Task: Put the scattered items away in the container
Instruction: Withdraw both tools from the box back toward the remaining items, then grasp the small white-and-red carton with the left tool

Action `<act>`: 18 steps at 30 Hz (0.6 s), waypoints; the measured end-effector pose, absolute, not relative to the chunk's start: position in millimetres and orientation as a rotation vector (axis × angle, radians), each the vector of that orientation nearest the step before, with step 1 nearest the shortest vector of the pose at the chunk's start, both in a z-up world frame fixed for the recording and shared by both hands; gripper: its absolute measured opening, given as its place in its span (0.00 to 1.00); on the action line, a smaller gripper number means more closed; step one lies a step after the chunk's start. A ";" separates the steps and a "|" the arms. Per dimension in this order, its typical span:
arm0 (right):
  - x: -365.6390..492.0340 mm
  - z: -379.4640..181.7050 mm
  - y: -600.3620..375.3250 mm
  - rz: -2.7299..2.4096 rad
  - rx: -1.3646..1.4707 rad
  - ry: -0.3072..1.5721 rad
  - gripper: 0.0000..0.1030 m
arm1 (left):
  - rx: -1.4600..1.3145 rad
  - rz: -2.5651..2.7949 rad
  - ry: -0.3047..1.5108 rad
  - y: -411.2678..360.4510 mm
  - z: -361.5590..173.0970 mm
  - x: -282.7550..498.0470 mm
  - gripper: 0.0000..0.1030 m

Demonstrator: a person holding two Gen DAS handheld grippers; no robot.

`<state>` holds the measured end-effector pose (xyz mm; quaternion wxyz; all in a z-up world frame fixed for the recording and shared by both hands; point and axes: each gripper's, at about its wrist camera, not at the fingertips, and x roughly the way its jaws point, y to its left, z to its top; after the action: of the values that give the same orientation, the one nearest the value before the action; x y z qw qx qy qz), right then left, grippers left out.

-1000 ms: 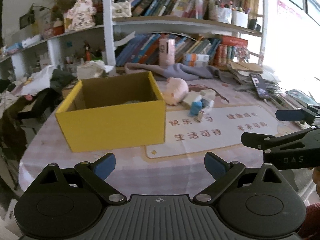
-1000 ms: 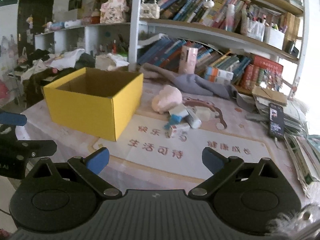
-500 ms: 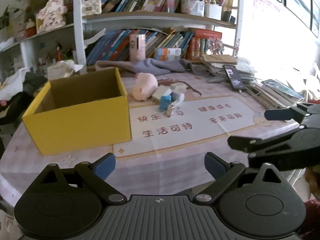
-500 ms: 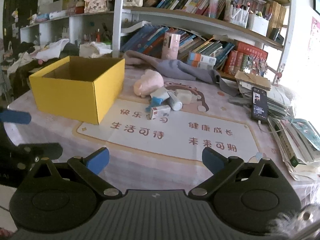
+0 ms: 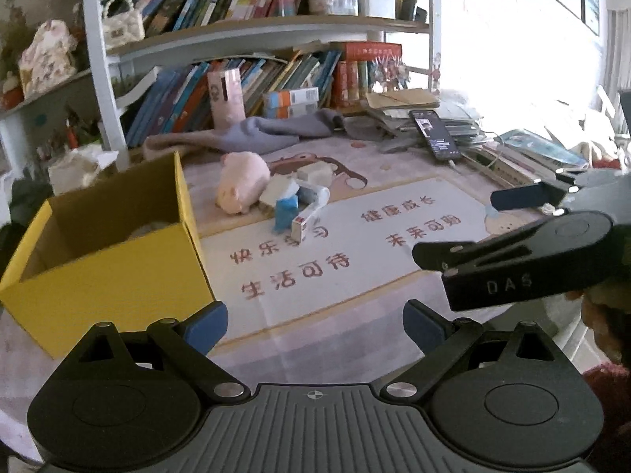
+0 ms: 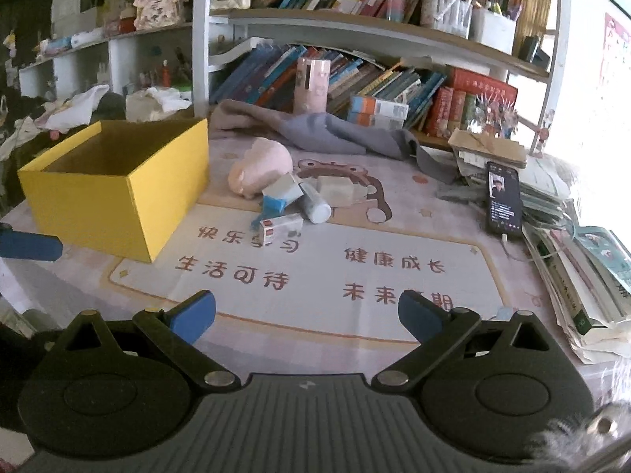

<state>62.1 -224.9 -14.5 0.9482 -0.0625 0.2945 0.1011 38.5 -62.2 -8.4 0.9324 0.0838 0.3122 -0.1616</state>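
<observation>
An open yellow cardboard box (image 5: 118, 276) (image 6: 118, 193) stands on the left of the table, with something pale lying inside. To its right lies a pile: a pink plush pig (image 5: 242, 181) (image 6: 260, 167), a blue packet (image 5: 286, 213) (image 6: 274, 205), a small red-and-white carton (image 5: 303, 224) (image 6: 282, 228), a white tube (image 6: 315, 203) and pale boxes (image 6: 335, 191). My left gripper (image 5: 315, 325) is open and empty, near the table's front edge. My right gripper (image 6: 307, 313) is open and empty, over the printed mat; it also shows at the right of the left wrist view (image 5: 524, 232).
A printed mat (image 6: 315, 272) covers the table's middle. A grey cloth (image 6: 327, 134) and bookshelves lie behind. A phone (image 6: 503, 197) rests on stacked books (image 6: 583, 276) along the right edge. A pink tube (image 6: 311, 86) stands at the back.
Both grippers have swung and moved closer to the table; the box has shifted left in the left wrist view and the pile sits nearer the centre. Both stay open.
</observation>
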 end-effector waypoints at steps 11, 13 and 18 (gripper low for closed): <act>76.2 -3.0 -224.8 0.193 -0.117 0.559 0.97 | 0.158 -0.324 0.617 -54.7 -5.2 39.2 0.94; 71.2 -3.7 -220.6 0.196 -0.124 0.557 0.97 | 0.150 -0.331 0.623 -50.7 -6.0 37.2 0.94; 57.3 -6.0 -214.9 0.172 -0.124 0.564 0.97 | 0.161 -0.373 0.626 -47.2 -8.2 29.6 0.94</act>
<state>57.3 -214.9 -6.0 0.9550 -0.0611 0.2777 0.0849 29.6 -47.2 -8.2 0.9312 0.0787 0.3058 -0.1823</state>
